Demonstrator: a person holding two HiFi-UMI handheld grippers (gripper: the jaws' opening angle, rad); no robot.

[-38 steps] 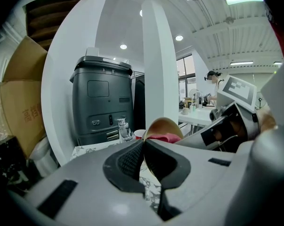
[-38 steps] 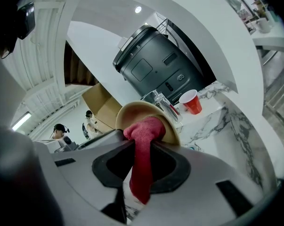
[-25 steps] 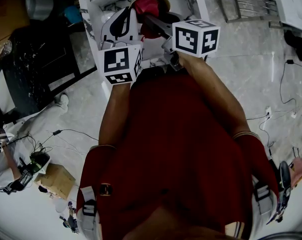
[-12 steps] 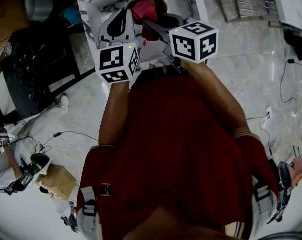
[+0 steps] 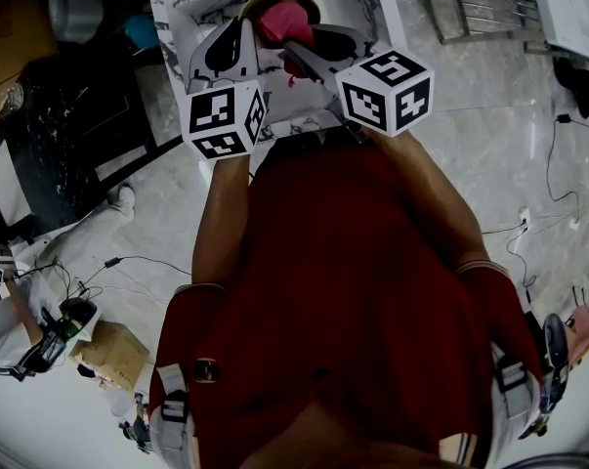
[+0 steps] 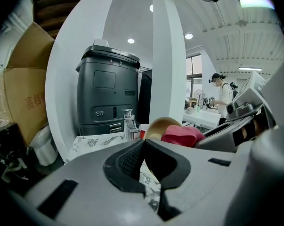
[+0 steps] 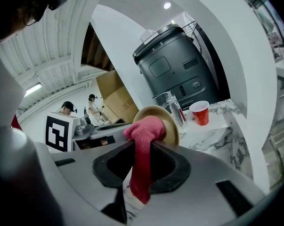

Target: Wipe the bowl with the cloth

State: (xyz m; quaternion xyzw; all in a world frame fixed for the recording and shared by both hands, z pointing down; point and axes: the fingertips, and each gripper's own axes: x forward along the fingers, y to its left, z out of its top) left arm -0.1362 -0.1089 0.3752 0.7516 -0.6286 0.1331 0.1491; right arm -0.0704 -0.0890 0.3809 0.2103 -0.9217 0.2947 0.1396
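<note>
The right tool (image 7: 142, 147) clamps a fuzzy red cloth (image 7: 144, 126), its bunched end pressed into the round tan bowl (image 7: 172, 128) tilted above the marbled desk (image 7: 212, 135). The left tool (image 6: 142, 144) is closed, apparently pinching the bowl's thin rim.

Cardboard box (image 6: 25, 100): red printed characters, too blurred for me to read.
Elsewhere: I read nothing.

The cloth (image 7: 144, 133) hides much of the bowl (image 7: 173, 127).
</note>
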